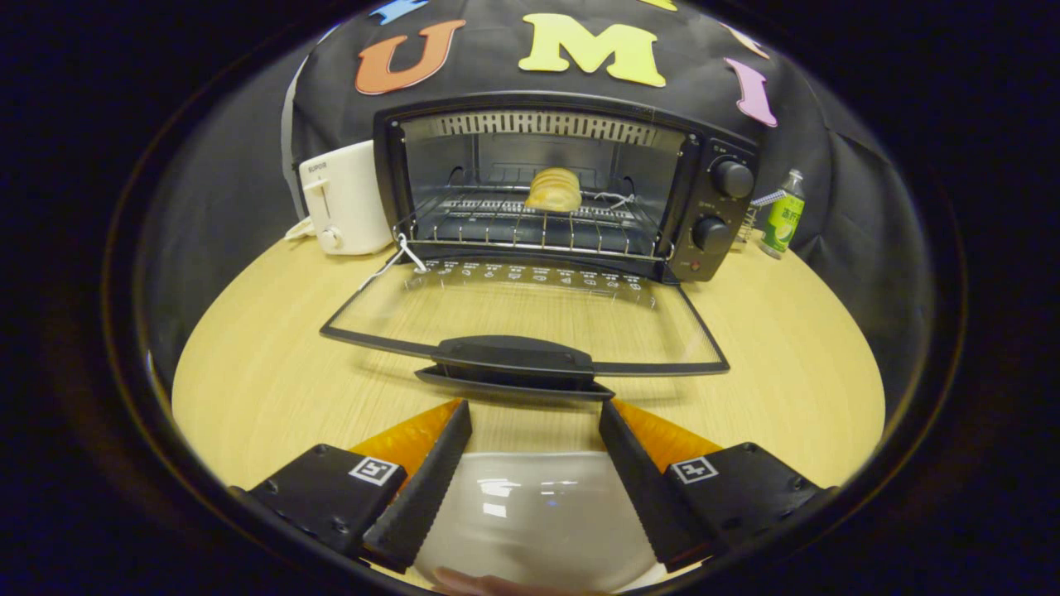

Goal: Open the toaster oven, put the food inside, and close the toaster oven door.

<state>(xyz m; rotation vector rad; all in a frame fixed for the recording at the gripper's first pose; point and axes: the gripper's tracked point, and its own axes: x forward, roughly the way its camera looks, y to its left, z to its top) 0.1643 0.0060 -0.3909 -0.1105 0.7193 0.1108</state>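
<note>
Glass door (530,319) of the oven (563,186) lies fully lowered over the table (248,372); the food (553,189) sits on the rack (530,223) inside. Left, by judgement: closing. Tool (534,463) spread wide, gripping nothing, just short of the door handle (513,360), above a white bowl (538,513). Bare table flanks the door; toaster (344,207) and bottle (782,215) stand beside the oven.

Black toaster oven (563,186), glass door (530,319) flat open, bread roll (554,190) on rack

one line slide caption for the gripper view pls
Open gripper above a white bowl, facing the toaster oven, door down, food on rack.
</note>
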